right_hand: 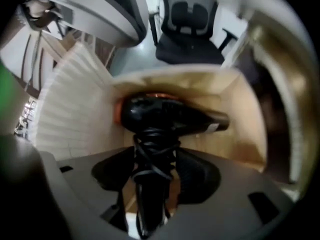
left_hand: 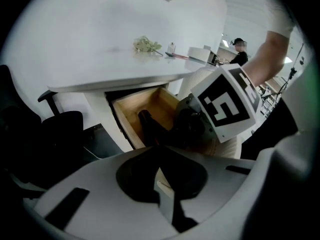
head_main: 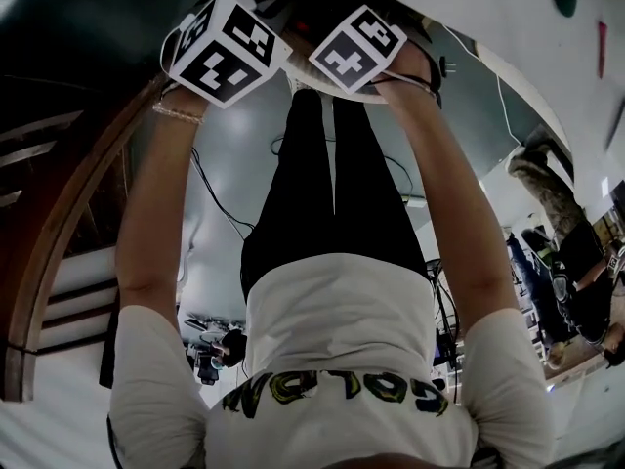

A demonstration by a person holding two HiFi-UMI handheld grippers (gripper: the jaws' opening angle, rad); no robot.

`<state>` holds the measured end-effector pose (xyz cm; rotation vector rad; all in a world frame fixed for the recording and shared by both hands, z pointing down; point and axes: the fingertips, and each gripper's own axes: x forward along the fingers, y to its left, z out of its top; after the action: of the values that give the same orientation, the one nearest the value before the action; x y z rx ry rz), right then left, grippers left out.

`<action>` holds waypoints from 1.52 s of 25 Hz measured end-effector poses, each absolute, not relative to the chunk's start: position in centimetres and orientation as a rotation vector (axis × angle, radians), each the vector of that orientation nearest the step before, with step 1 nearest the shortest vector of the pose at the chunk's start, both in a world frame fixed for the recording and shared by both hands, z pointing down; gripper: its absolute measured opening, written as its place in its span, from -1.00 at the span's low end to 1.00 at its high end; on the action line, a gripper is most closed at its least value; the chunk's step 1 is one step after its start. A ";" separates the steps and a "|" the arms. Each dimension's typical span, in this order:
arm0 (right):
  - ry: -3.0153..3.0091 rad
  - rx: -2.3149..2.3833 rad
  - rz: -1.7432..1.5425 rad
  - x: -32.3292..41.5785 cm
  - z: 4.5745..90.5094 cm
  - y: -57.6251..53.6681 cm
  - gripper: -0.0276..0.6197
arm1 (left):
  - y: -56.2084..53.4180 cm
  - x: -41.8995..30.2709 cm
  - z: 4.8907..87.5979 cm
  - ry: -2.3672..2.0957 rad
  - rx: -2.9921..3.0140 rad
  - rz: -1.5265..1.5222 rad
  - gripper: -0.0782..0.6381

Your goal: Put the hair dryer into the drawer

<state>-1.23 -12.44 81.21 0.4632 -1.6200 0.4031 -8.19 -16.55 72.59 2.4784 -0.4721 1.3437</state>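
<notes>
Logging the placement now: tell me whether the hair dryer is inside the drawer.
Yes, the right gripper view shows the hair dryer sitting within the wooden walls of the open drawer.

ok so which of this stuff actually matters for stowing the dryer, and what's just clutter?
Job: hair dryer, cord wrapped round its handle; open wooden drawer it lies in.
Lying about: office chair; green sprig and small bottle on the white table.
</notes>
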 end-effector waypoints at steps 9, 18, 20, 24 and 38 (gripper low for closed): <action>-1.830 0.598 0.400 1.0 69.8 -11.7 -0.27 | -14.3 -6.2 63.6 -0.675 2.480 1.066 -0.75; -2.164 0.908 0.511 4.1 53.6 -13.0 -0.46 | -12.9 -3.8 49.2 -0.883 2.538 0.612 -0.75; -2.233 0.967 0.495 4.8 49.9 -13.3 -0.52 | -13.2 -3.3 45.6 -0.937 2.571 0.508 -0.75; -2.372 1.091 0.476 5.6 42.1 -12.3 -0.60 | -12.3 -2.8 38.7 -1.038 2.611 0.352 -0.75; -2.634 1.366 0.144 8.3 22.0 -7.1 -0.80 | -6.6 -1.9 20.9 -1.240 2.776 -0.019 -0.75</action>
<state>8.25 -7.12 21.96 1.3660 -2.6337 0.1437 -1.94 -6.65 20.90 2.7763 -1.2400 -0.0191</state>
